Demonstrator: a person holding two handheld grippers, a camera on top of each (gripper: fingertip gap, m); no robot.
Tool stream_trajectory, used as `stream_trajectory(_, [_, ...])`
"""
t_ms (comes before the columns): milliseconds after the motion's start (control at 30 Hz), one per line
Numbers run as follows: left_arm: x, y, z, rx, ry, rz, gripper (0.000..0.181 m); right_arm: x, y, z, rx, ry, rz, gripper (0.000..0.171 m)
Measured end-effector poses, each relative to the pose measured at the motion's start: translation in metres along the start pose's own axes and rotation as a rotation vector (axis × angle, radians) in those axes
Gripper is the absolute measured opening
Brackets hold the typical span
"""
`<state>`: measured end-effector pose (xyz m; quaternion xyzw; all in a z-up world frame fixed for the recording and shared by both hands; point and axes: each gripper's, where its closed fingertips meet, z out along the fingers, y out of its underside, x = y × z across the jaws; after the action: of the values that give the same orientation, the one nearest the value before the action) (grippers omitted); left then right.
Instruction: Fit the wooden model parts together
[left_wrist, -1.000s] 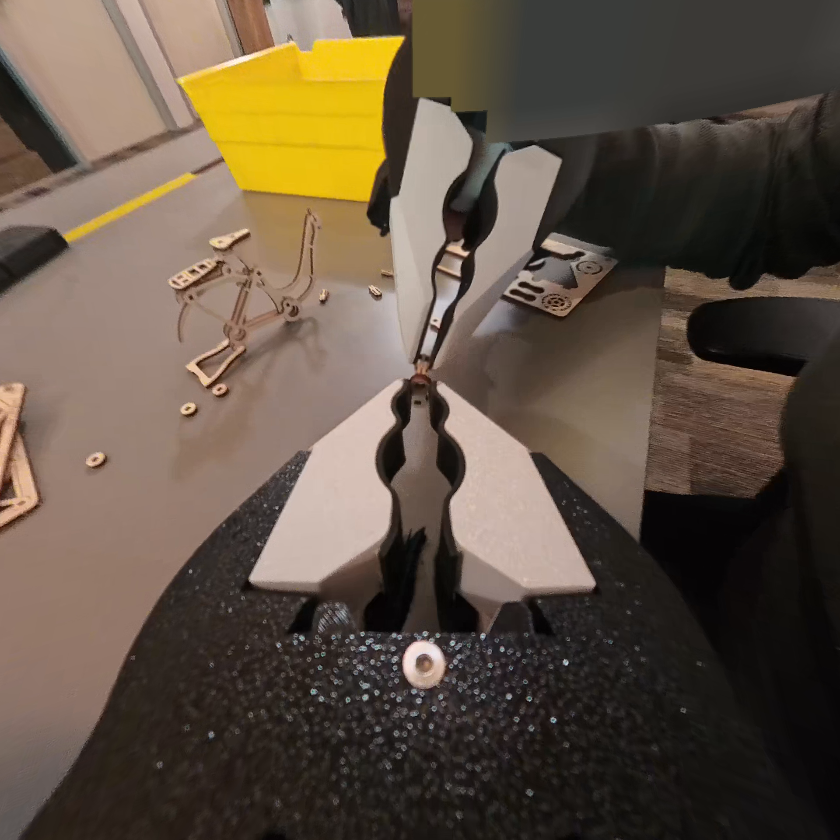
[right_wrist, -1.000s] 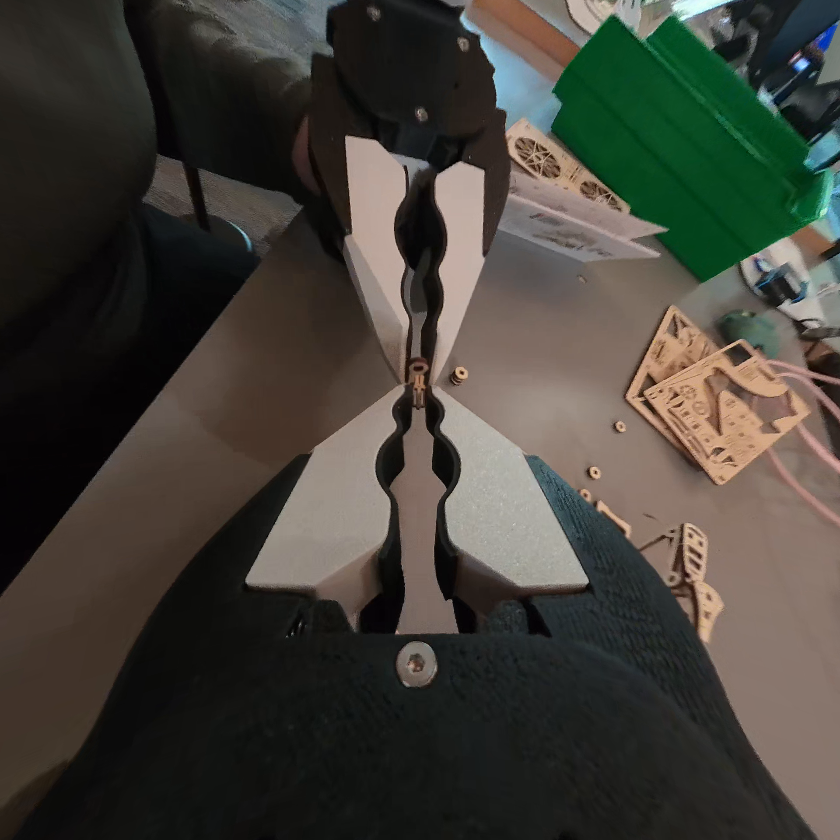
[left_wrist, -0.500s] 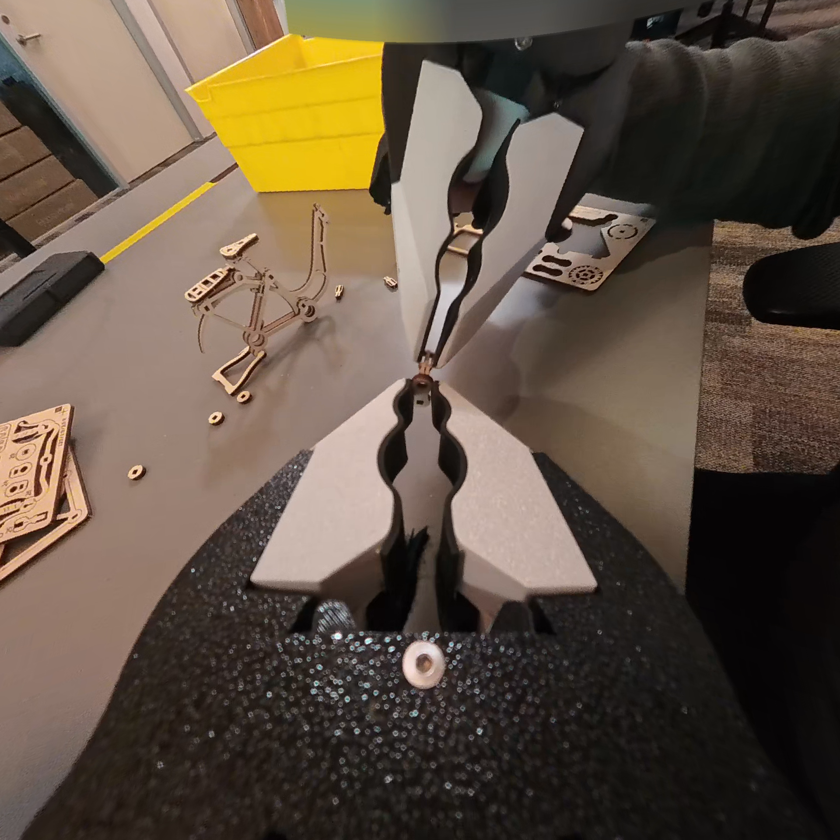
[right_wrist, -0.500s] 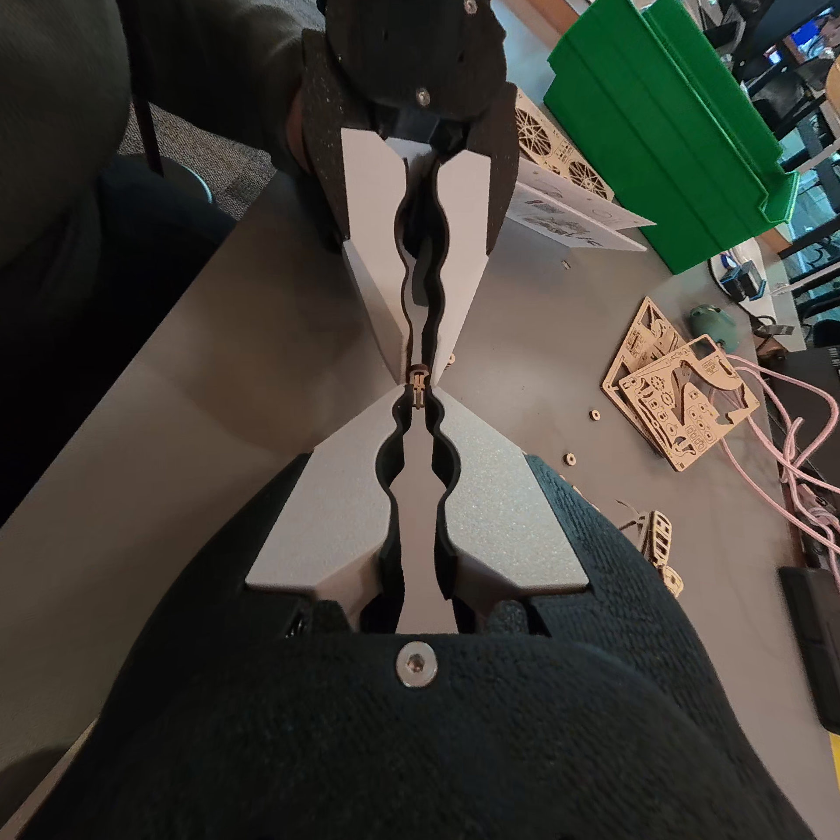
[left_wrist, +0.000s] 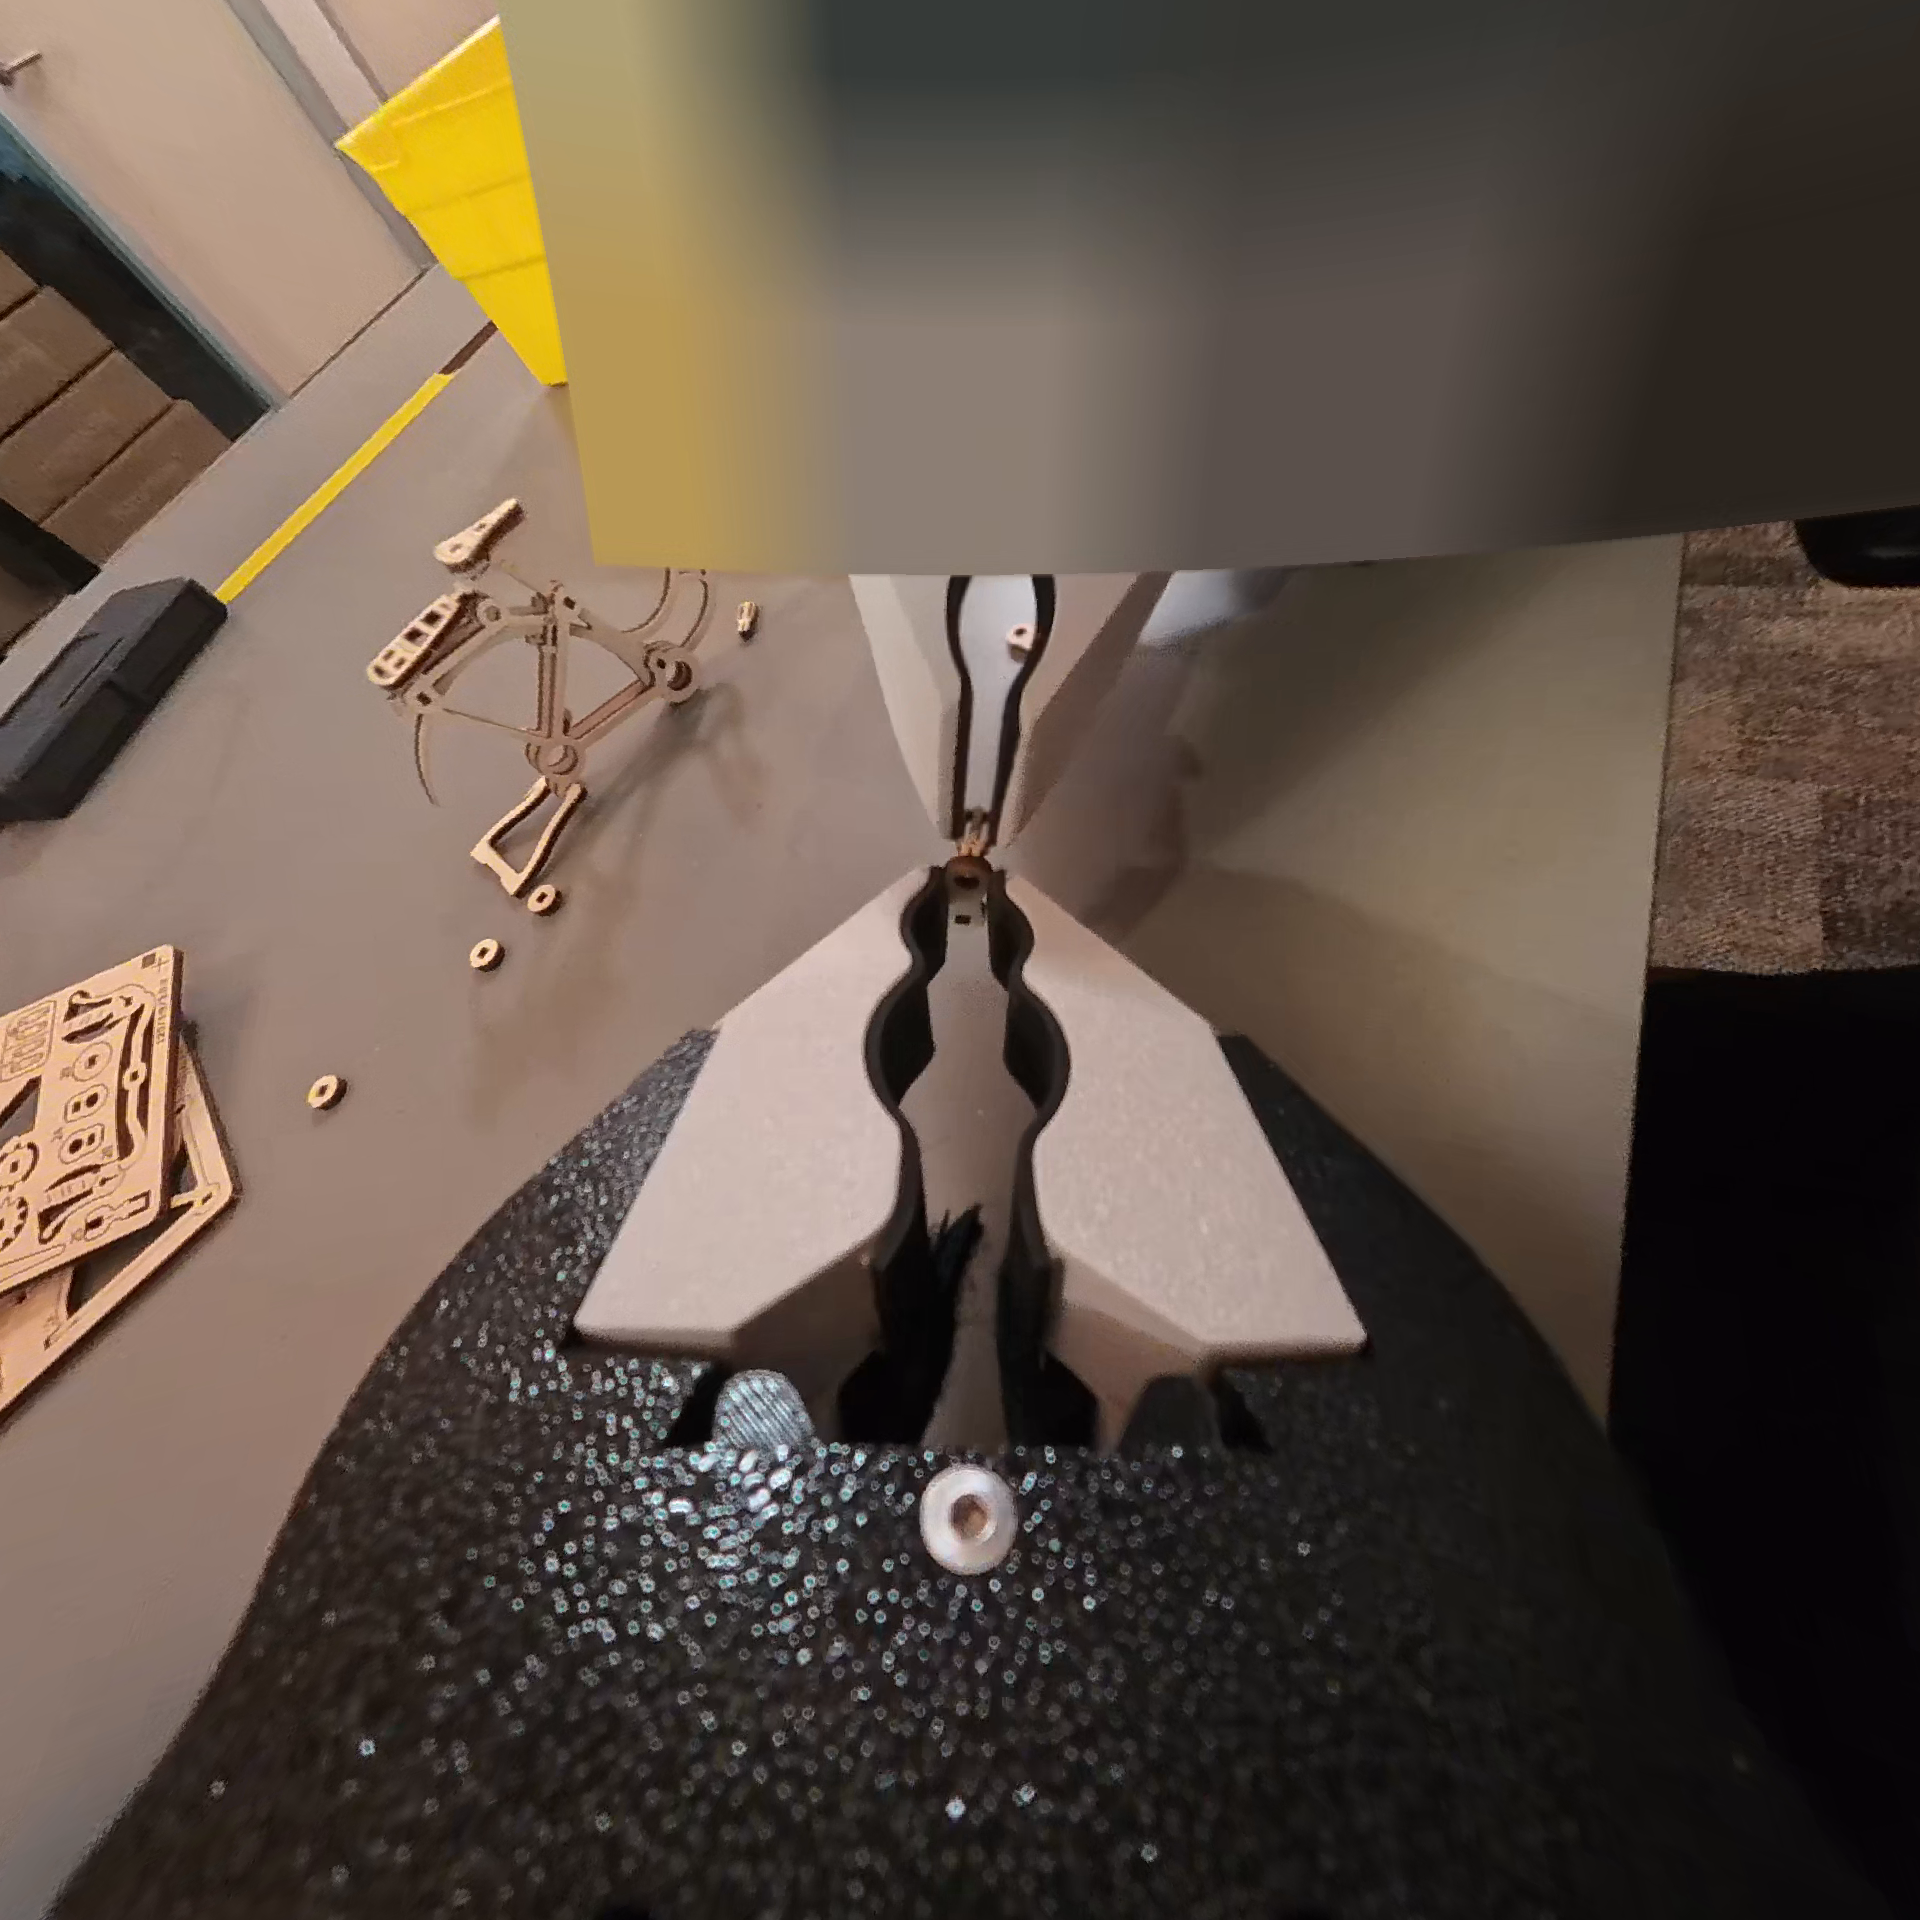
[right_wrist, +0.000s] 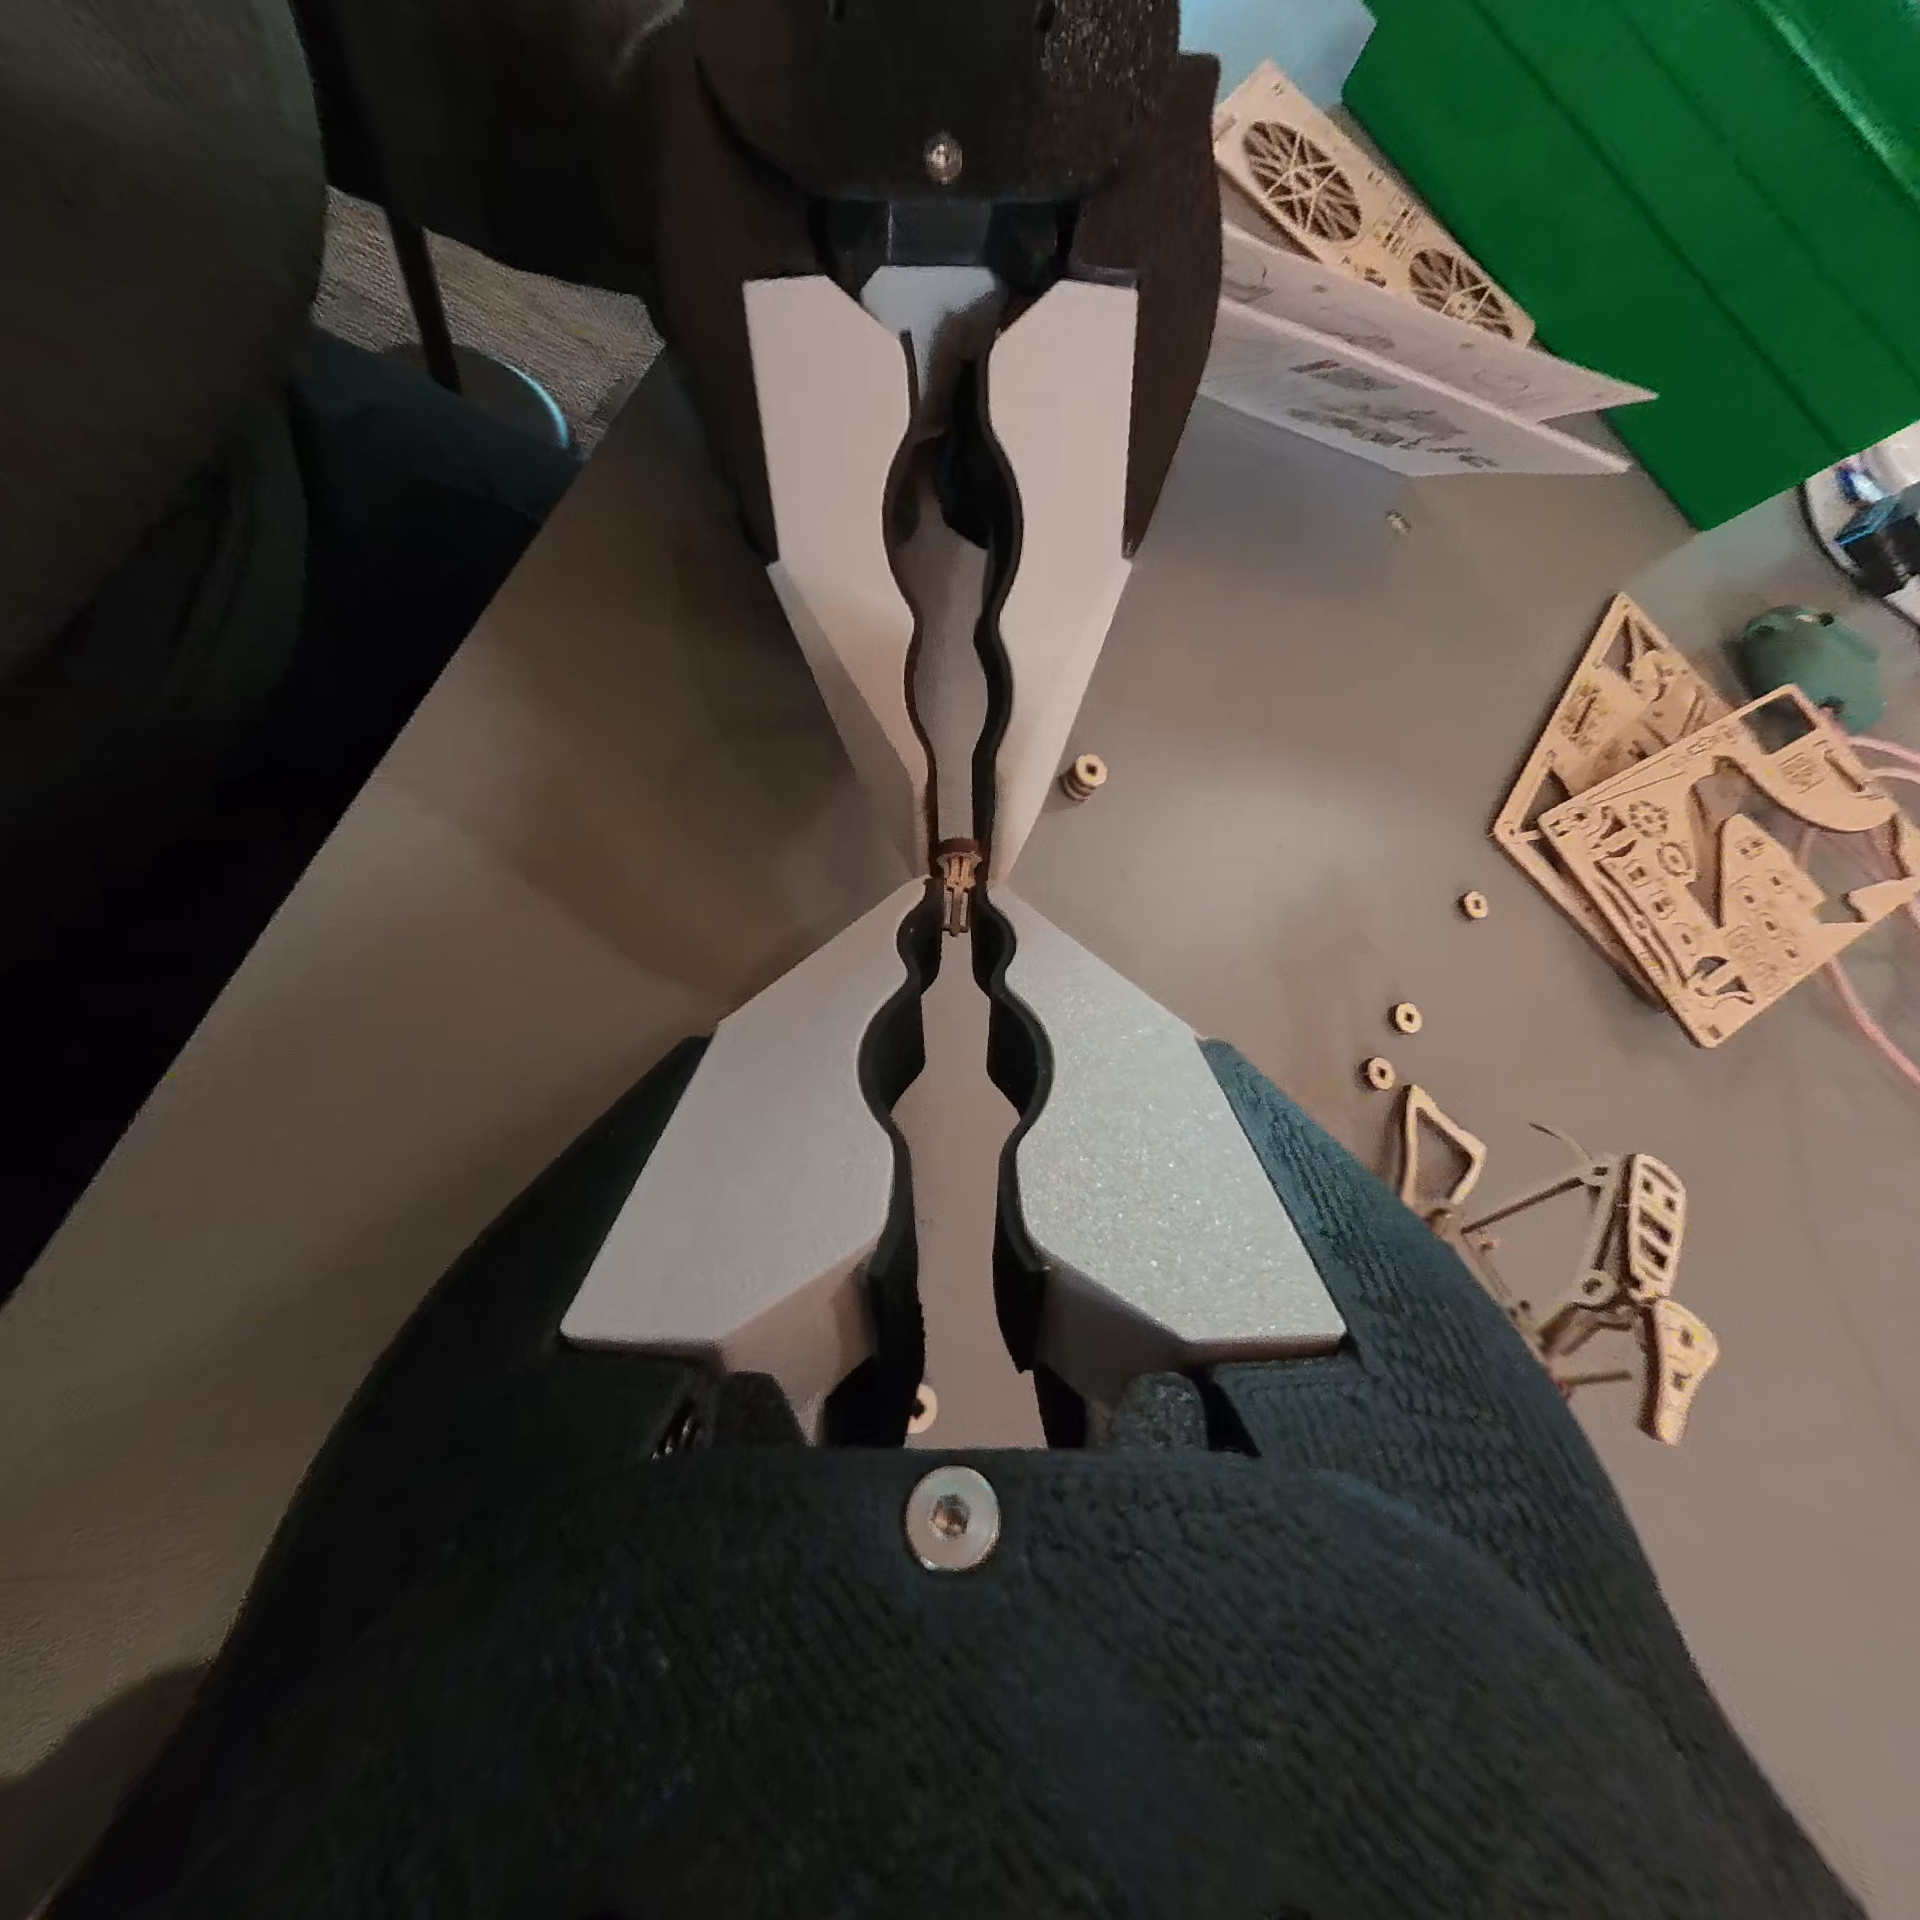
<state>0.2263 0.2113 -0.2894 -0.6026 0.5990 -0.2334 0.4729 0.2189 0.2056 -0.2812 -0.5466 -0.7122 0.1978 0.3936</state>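
My left gripper (left_wrist: 966, 883) is shut on a small wooden ring (left_wrist: 968, 864) at its fingertips. My right gripper (right_wrist: 956, 912) is shut on a small wooden pin (right_wrist: 956, 891). The two grippers meet tip to tip above the grey table, pin end against the ring. The right gripper (left_wrist: 975, 826) comes in from above in the left wrist view. The left gripper (right_wrist: 961, 836) does so in the right wrist view. A partly built wooden model (left_wrist: 540, 686) stands on the table to the left; it also shows in the right wrist view (right_wrist: 1558, 1247).
Cut wooden sheets (left_wrist: 83, 1122) (right_wrist: 1714, 862) and loose washers (left_wrist: 483, 954) (right_wrist: 1405, 1016) lie on the table. A yellow bin (left_wrist: 468, 208) and a green bin (right_wrist: 1662, 208) stand at the ends. The table edge (left_wrist: 1662, 831) runs close by. A person's dark sleeve is behind. Less than 4 cm separates the two grippers' tips.
Both grippers stay shut and tip to tip. The pair has swung and the grippers have drawn closer together, so the table items have shifted in both views.
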Motion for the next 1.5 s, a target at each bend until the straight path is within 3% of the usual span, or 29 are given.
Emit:
stream_trajectory(333, [0.008,0.017,0.006,-0.105,0.065,0.062,0.006,-0.008,0.011,0.012,-0.011,-0.104,0.133,0.003])
stream_trajectory(600, [0.009,0.021,0.006,-0.135,0.163,-0.060,0.005,-0.008,0.013,0.016,0.011,-0.110,0.154,0.003])
stream_trajectory(1067, [0.009,0.022,0.005,-0.137,0.221,-0.114,0.005,-0.006,0.011,0.017,0.082,-0.144,0.213,0.003])
stream_trajectory(1500, [0.008,0.023,0.006,-0.142,0.240,-0.157,0.005,-0.005,0.011,0.017,0.059,-0.077,0.079,0.002])
